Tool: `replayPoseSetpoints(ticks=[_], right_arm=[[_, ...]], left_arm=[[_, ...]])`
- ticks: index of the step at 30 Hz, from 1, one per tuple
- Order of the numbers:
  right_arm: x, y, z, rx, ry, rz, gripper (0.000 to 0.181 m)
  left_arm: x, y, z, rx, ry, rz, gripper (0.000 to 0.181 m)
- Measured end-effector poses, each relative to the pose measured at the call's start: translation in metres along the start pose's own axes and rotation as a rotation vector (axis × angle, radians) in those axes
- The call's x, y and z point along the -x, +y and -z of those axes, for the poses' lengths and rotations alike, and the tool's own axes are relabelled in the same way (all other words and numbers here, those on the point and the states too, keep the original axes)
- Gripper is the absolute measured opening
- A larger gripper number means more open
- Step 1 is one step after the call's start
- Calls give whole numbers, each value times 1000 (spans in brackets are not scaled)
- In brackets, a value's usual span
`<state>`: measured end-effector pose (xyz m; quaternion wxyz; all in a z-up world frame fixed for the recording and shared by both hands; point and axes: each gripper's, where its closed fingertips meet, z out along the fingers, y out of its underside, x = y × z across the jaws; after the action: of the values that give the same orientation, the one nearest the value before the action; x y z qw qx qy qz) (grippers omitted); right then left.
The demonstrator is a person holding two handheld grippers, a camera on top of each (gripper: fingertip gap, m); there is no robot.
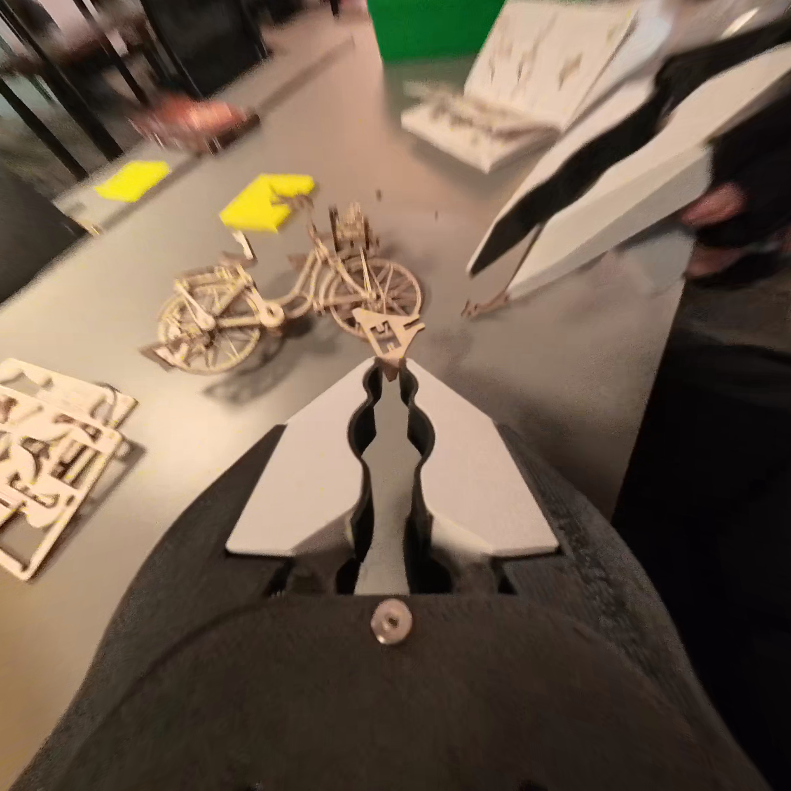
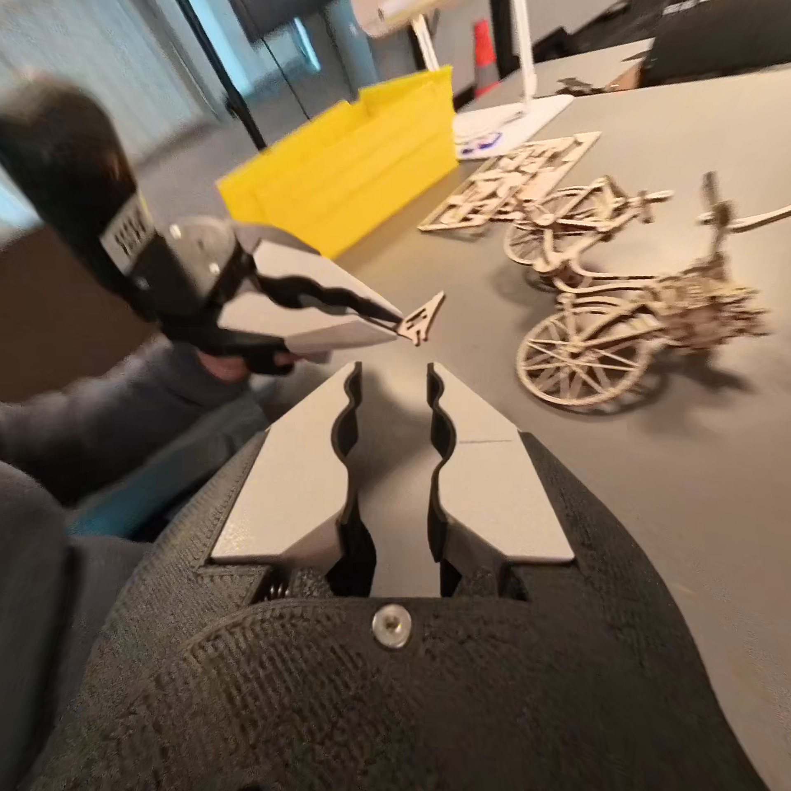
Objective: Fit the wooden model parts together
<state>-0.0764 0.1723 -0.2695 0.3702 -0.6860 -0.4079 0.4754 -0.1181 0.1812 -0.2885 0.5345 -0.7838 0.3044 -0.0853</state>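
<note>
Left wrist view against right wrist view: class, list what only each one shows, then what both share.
Only the left wrist view shows the green panel and the white box. Only the right wrist view shows the orange cone, the white stand and a dark sleeve. Both show the bicycle on the table, and the left gripper, its jaws shut on a small part.

From the left wrist we are looking forward and down over a grey table (image 1: pixel 492 239). From the right wrist we are looking low across it. Both views are sharing the wooden bicycle (image 1: pixel 274 295) (image 2: pixel 608 325).
</note>
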Motion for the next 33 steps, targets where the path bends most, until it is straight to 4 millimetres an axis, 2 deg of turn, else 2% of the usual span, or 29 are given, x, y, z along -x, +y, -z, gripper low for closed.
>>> replayPoseSetpoints(ticks=[2, 4, 6, 8, 9, 12, 14, 16, 19, 22, 27, 29, 30, 31, 33], right_arm=[[13, -13, -6, -80, -120, -141, 30], [15, -26, -7, -160, -188, -242, 27], [16, -34, -6, -215, -274, -342, 21], [22, -38, -3, -235, -374, -409, 2], [22, -38, -2, -236, -393, -421, 0], [24, -33, 5, -185, -403, -309, 0], [29, -31, 13, -145, -422, -204, 0], [35, -28, 19, -91, -437, -113, 0], [43, -25, 26, -29, -447, -2, 0], [50, -21, 30, 29, -474, 58, 0], [58, -25, 40, 6, -497, 129, 1], [40, -34, 46, -56, -382, 160, 23], [19, -34, 49, -64, -270, 187, 28], [-2, -27, 52, -37, -157, 222, 28], [-37, 1, 55, 98, -6, 251, 28]], left_arm=[[-4, -20, 11, -100, -33, -47, 6], [-10, -34, 19, -161, -47, -100, 6], [-16, -44, 24, -200, -49, -143, 6], [-20, -49, 26, -212, -52, -176, 6], [-21, -50, 27, -215, -56, -190, 6], [-31, -52, 27, -226, 44, -121, 7], [-35, -58, 29, -254, 146, 42, 34], [-42, -62, 30, -257, 282, 171, 36], [-54, -66, 31, -259, 452, 277, 20], [-69, -69, 35, -261, 583, 300, 7], [-76, -77, 42, -312, 684, 362, 1], [-65, -73, 37, -310, 621, 390, 1], [-57, -70, 36, -312, 582, 408, 1], [-50, -66, 35, -313, 554, 428, 1], [-42, -58, 33, -308, 510, 455, 1]])
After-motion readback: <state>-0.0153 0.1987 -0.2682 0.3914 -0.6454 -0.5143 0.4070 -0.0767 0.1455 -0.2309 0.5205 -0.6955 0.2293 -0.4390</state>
